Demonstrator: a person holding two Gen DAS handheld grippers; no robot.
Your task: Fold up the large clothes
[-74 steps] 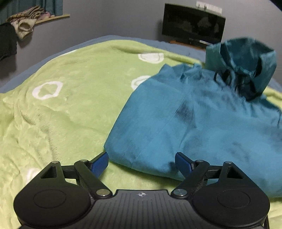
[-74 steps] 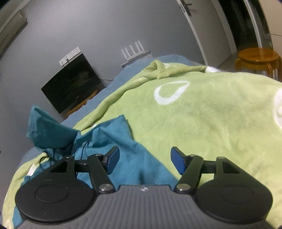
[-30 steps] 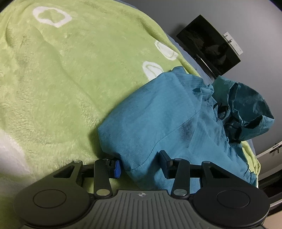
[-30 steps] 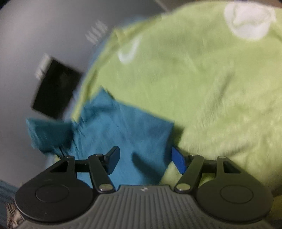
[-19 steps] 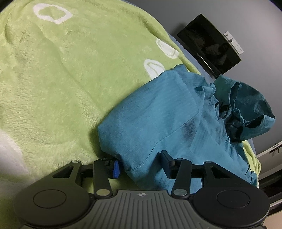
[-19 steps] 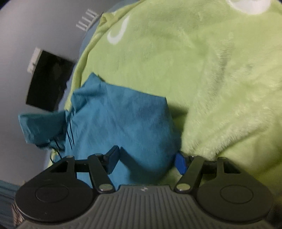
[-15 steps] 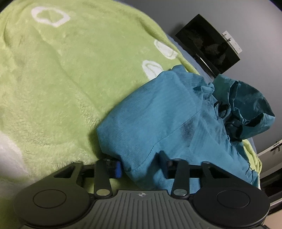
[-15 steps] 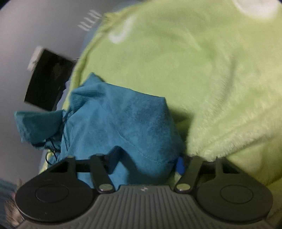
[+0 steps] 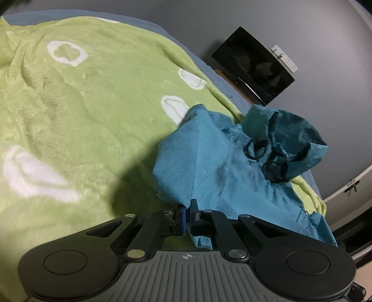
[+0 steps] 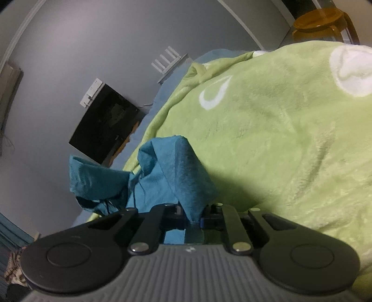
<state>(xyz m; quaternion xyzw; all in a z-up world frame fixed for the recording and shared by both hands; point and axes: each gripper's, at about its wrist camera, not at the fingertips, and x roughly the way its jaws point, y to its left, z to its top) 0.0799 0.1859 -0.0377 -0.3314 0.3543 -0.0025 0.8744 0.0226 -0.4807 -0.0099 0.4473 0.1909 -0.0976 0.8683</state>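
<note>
A teal hooded garment (image 9: 209, 167) lies on a green blanket (image 9: 93, 111) with white ring patterns. Its hood (image 9: 293, 139) with dark drawstrings stands up at the far end. My left gripper (image 9: 187, 210) is shut on the garment's near left bottom corner and holds it lifted off the blanket. In the right wrist view my right gripper (image 10: 193, 215) is shut on the other bottom corner of the garment (image 10: 172, 172), which rises as a peak above the blanket (image 10: 290, 139).
A dark monitor (image 9: 253, 67) leans on the grey wall beyond the bed; it also shows in the right wrist view (image 10: 104, 125). An orange stool (image 10: 320, 21) stands at the far right. A blue sheet edge (image 9: 209, 69) borders the blanket.
Both grippers went from open around the garment's bottom corners to shut on them. Both corners have since been lifted off the blanket, casting shadows underneath.
</note>
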